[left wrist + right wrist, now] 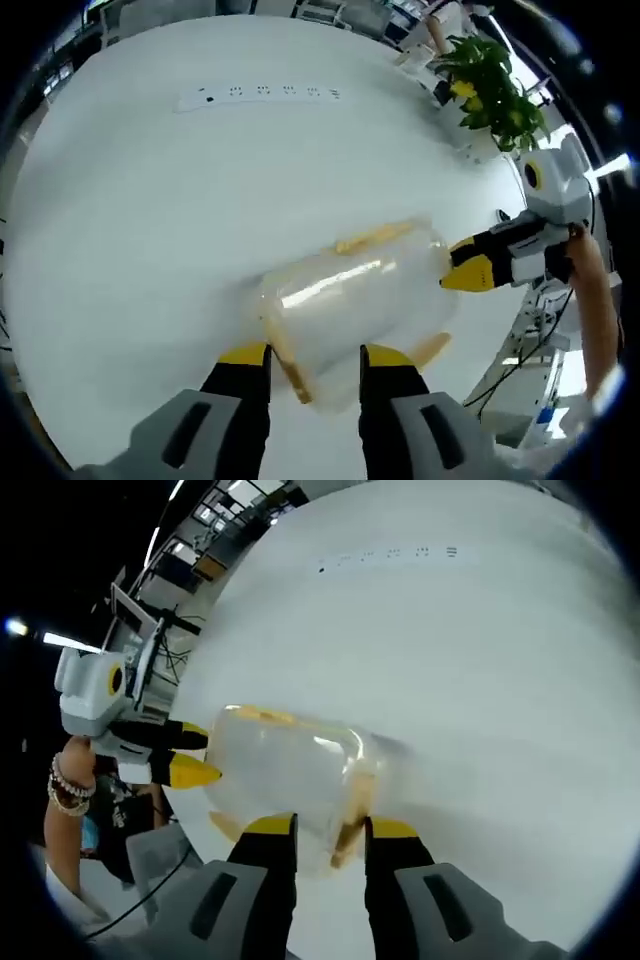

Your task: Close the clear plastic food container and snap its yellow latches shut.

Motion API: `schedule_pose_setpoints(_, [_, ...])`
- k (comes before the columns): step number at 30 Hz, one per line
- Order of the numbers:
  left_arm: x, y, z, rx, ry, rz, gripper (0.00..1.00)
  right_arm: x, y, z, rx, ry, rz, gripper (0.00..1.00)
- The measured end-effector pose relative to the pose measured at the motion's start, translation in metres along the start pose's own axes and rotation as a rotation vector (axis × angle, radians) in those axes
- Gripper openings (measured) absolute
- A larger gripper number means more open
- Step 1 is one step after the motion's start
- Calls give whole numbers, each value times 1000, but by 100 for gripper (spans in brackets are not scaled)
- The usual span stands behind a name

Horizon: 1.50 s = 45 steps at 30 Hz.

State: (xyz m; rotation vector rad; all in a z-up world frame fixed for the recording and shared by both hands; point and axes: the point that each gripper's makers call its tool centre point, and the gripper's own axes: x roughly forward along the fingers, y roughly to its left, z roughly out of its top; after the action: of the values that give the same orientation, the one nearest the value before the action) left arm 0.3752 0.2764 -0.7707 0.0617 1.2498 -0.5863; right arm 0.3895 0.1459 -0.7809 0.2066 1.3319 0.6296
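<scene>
Container (pixel 350 310): clear, yellow latches, on white worktop (pixel 150 230).
Left hand-held gripper (pixel 315 357): jaws narrowly apart at container's near end.
Right hand-held gripper (pixel 331 828): likewise, opposite end.

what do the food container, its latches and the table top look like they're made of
Food container: clear, glossy plastic by the look; the white table shows through it and light streaks glint on its side. Yellow latches: opaque yellow, probably plastic; blur hides their finish. Table: smooth, matte white surface with no grain, perhaps laminate; the material can't be settled.
</scene>
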Motion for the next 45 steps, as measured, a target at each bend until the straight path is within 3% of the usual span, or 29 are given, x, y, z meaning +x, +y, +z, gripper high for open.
schedule_pose_setpoints(2, [-5,-3,-6,18,2,-5,27,-2,-1,1,-19,-2,-14,19])
schedule_pose_setpoints(5, [-12,-5,7,150,-122,-22,34,-14,-8,9,-95,-28,-65,9])
schedule_pose_setpoints(6, [-16,-4,10,179,-157,3,34,-17,-4,17,-144,-57,-43,7])
schedule_pose_setpoints(7, [-18,-5,12,240,-186,1,30,-22,-2,21,-165,-73,-40,3])
schedule_pose_setpoints(8, [-23,-14,20,348,-260,-4,26,-27,3,23,-190,-91,-35,0])
schedule_pose_setpoints(11, [-31,-16,29,450,-351,23,20,-37,21,37,-287,-152,1,0])
schedule_pose_setpoints(14, [-33,-37,35,597,-436,-29,1,-33,43,40,-422,-161,35,0])
schedule_pose_setpoints(16, [-31,-51,35,625,-470,-81,0,-22,55,35,-524,-132,43,0])
schedule_pose_setpoints(19, [-20,-60,31,671,-449,-112,0,-6,72,25,-637,-85,66,0])
schedule_pose_setpoints(20, [-17,-62,29,680,-440,-122,0,0,72,35,-661,-75,68,0])
schedule_pose_setpoints(23, [-4,-61,27,670,-416,-128,0,15,84,34,-726,-43,89,0])
schedule_pose_setpoints(27, [7,-57,25,681,-411,-104,0,26,89,36,-707,-26,122,0])
schedule_pose_setpoints(39, [3,-70,19,603,-448,-216,0,32,69,66,-720,-64,43,0])
schedule_pose_setpoints(45, [9,-68,8,630,-419,-202,10,35,70,72,-709,-77,50,0])
